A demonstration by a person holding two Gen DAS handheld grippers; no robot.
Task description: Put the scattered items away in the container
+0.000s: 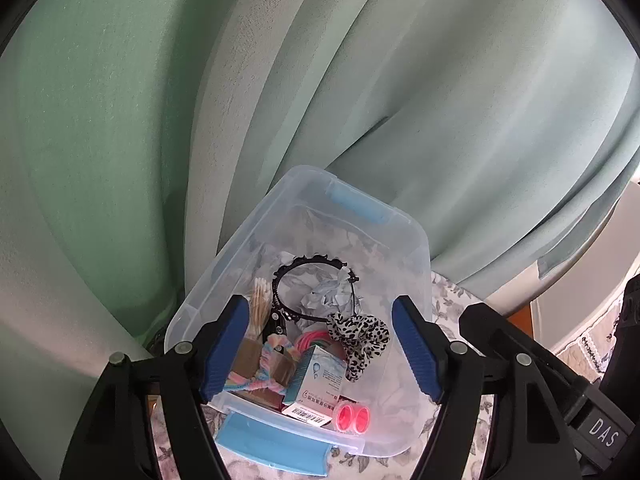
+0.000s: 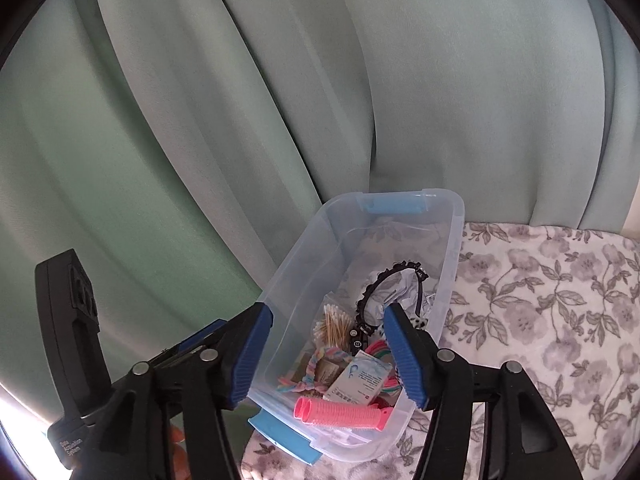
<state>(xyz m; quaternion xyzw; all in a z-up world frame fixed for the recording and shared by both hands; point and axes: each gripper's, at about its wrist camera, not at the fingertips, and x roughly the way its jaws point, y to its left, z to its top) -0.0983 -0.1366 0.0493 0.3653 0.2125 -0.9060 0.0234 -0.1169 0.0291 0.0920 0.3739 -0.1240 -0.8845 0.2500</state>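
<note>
Pale green curtains [image 1: 360, 100] fill the background above a floral bedspread [image 2: 540, 280] at lower right. On it sits the clear plastic container [image 2: 456, 216] with blue latches, lower centre in both views. Inside lie 2 pink hair rollers [image 2: 340, 414], cotton swabs [image 2: 334, 326], a black headband [image 1: 308, 264], a leopard-print scrunchie [image 1: 360, 336] and a small box [image 2: 360, 380]. The left tool [image 1: 320, 354] and right tool [image 2: 330, 354] both stand apart, empty, over the container.

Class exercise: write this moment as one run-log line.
left gripper: open, empty | right gripper: open, empty | clear bin: holds pink rollers, headband, cotton swabs
</note>
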